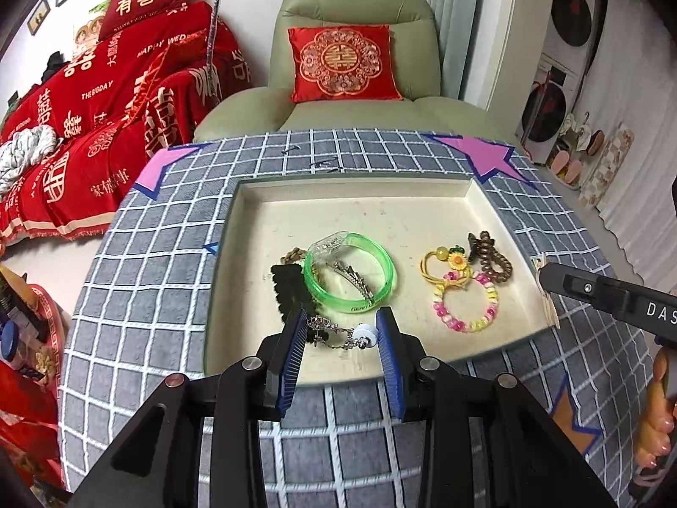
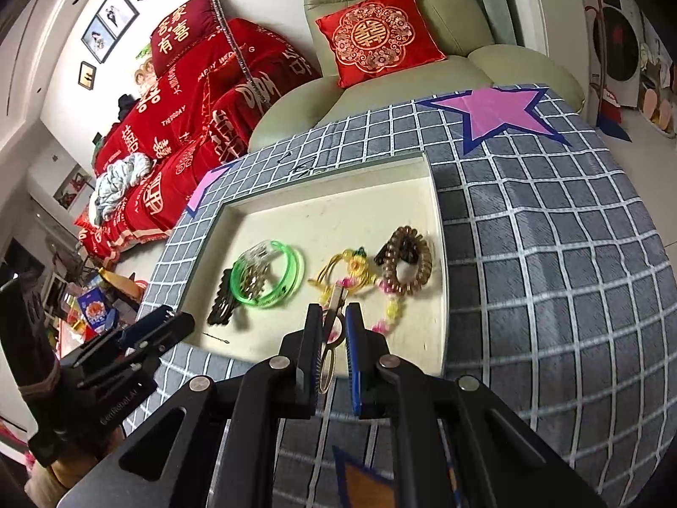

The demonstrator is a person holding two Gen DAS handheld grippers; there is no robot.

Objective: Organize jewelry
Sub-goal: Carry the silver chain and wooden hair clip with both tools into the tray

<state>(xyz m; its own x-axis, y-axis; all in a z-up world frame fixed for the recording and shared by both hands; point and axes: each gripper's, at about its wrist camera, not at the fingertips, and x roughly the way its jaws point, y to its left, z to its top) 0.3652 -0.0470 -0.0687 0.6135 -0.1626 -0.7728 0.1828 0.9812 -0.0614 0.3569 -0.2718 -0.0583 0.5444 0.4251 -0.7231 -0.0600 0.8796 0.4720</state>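
Observation:
A cream tray (image 1: 355, 199) on the checked table holds the jewelry. My left gripper (image 1: 342, 326) is open, its fingers either side of a silver chain with a white bead (image 1: 342, 336) at the tray's near edge. Beyond it lie a green bangle (image 1: 350, 273) around a silver hair clip (image 1: 353, 277), and a black clip (image 1: 292, 288). My right gripper (image 2: 334, 317) is shut on a slim gold hair clip (image 2: 332, 326), held over the tray's near edge (image 2: 237, 349). Near it lie a pink-and-yellow bead bracelet (image 2: 391, 309), yellow flower hair ties (image 2: 353, 271) and a brown coil tie (image 2: 404, 271).
The table has a grey checked cloth (image 1: 169, 279) with pink star patches (image 1: 486, 156). A green armchair (image 1: 351, 42) with a red cushion stands behind it. A red-covered sofa (image 1: 105, 97) is at the left. The right gripper's body (image 1: 609, 296) shows by the tray's right edge.

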